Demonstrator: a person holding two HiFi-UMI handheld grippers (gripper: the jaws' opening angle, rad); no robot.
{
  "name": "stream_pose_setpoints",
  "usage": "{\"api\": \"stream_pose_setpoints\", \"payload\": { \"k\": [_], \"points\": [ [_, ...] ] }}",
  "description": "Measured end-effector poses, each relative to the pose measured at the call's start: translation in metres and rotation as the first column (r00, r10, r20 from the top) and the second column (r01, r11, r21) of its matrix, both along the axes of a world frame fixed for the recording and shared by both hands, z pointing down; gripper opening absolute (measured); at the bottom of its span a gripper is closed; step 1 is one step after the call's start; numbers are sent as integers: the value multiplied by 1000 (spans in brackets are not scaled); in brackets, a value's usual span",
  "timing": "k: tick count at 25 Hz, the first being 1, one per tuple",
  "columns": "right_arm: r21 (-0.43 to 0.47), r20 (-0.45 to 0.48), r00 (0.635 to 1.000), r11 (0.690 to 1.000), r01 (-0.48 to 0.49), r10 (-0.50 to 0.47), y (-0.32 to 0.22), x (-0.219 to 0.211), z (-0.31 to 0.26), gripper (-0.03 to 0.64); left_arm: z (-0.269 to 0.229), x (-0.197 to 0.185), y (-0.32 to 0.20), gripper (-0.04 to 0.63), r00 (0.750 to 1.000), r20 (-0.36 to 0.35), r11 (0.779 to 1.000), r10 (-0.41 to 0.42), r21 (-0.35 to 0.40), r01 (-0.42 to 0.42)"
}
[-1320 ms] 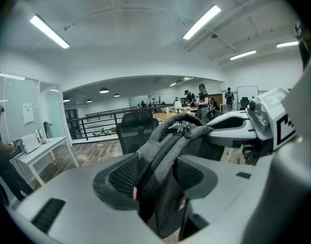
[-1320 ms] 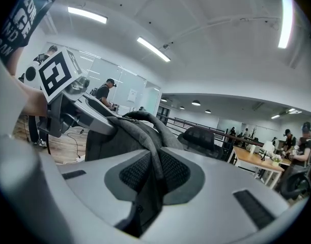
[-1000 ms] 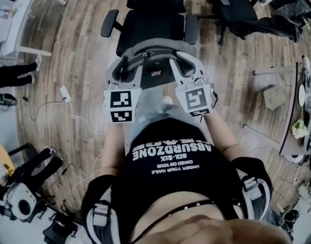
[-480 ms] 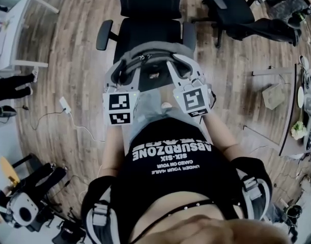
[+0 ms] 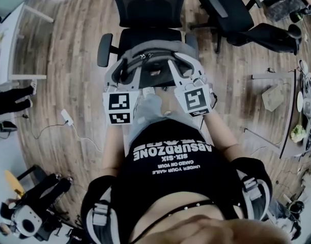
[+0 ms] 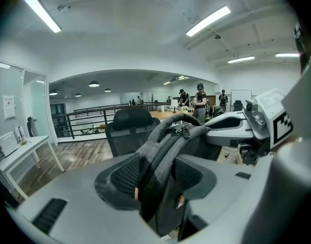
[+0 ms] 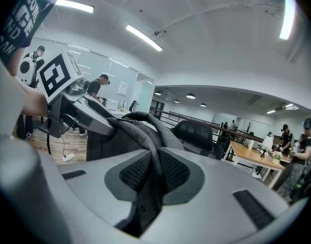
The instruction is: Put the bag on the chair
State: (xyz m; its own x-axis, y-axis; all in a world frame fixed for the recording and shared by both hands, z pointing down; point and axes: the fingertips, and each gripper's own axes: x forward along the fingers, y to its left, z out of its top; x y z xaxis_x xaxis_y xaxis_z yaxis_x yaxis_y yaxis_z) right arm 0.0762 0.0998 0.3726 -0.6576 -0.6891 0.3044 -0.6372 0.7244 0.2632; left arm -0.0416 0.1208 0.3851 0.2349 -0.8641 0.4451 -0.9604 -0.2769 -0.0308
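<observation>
Wooden floor (image 5: 68,55), grey fabric bag (image 5: 159,49), zipped top

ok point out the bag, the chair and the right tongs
bag (image 5: 150,49), head view, its grey top edge
chair (image 5: 145,34), head view, the seat
right tongs (image 7: 155,174), right gripper view, midway between the pads, which are shut on the bag's strap

Carried the grey bag (image 5: 154,55) forward with left gripper (image 5: 123,72) and right gripper (image 5: 188,74), nearer the black chair (image 5: 145,37), now lower in the head view with more backrest showing; closed the left jaws a little further on the bag's strap (image 6: 155,156)
</observation>
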Motion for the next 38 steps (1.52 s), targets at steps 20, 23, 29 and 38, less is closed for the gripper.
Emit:
{"api": "stream_pose_setpoints", "payload": {
  "k": [20, 23, 29, 38],
  "points": [
    [2, -16, 999, 999, -36, 36, -129, -88, 12, 63, 9, -89, -132, 201, 999, -19, 999, 49, 11, -49],
    [6, -18, 999, 999, -47, 47, -146, -93, 14, 63, 11, -95, -150, 199, 998, -14, 998, 61, 15, -61],
    [43, -27, 998, 997, -58, 59, -179, -108, 12, 63, 10, -109, -183, 196, 997, -19, 996, 81, 39, -80],
    [58, -23, 995, 994, -95, 96, -221, -115, 10, 63, 8, -116, -228, 190, 991, -15, 990, 130, 55, -129]
  ]
}}
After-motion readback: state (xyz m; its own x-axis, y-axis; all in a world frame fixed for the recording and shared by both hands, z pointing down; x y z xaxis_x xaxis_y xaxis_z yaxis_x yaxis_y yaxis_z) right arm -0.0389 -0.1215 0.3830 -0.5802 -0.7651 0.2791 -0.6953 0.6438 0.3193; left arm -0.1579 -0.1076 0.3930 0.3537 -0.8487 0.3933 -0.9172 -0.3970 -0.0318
